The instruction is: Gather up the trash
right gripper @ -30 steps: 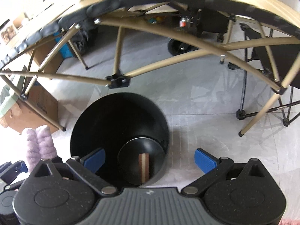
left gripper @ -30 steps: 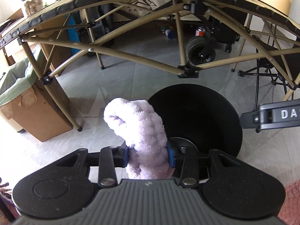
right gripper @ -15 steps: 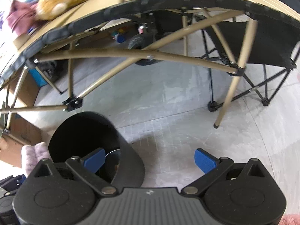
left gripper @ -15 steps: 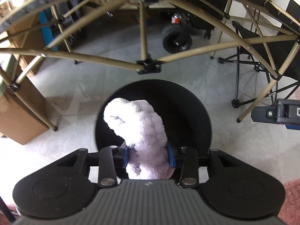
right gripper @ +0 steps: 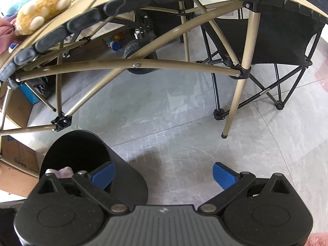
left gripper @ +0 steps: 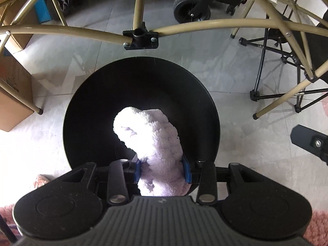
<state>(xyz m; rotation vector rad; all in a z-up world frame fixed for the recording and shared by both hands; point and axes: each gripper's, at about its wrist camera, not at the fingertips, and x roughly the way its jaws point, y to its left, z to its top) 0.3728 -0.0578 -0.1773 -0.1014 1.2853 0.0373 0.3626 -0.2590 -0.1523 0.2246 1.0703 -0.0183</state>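
A fluffy lilac cloth [left gripper: 151, 139] is pinched between the blue pads of my left gripper [left gripper: 163, 171], which is shut on it. The cloth hangs right over the mouth of a round black bin [left gripper: 141, 86] on the tiled floor. In the right wrist view the same bin [right gripper: 82, 153] stands at the lower left, with a bit of the lilac cloth [right gripper: 61, 172] showing at its rim. My right gripper [right gripper: 163, 174] is open over bare floor to the right of the bin, with nothing between its fingers.
Tan folding-table legs and cross bars [left gripper: 184, 26] span above the bin. A cardboard box [left gripper: 12, 94] stands to the left. A black folding chair [right gripper: 276, 41] is at the right, a wheeled cart [left gripper: 190, 8] behind. A plush toy [right gripper: 43, 10] lies on the tabletop. Pink rug edge [left gripper: 319, 229] lies below.
My left gripper has carried the lilac cloth from beside the bin to right over its opening and tilted further down. The right gripper swung away to the right, off the bin.
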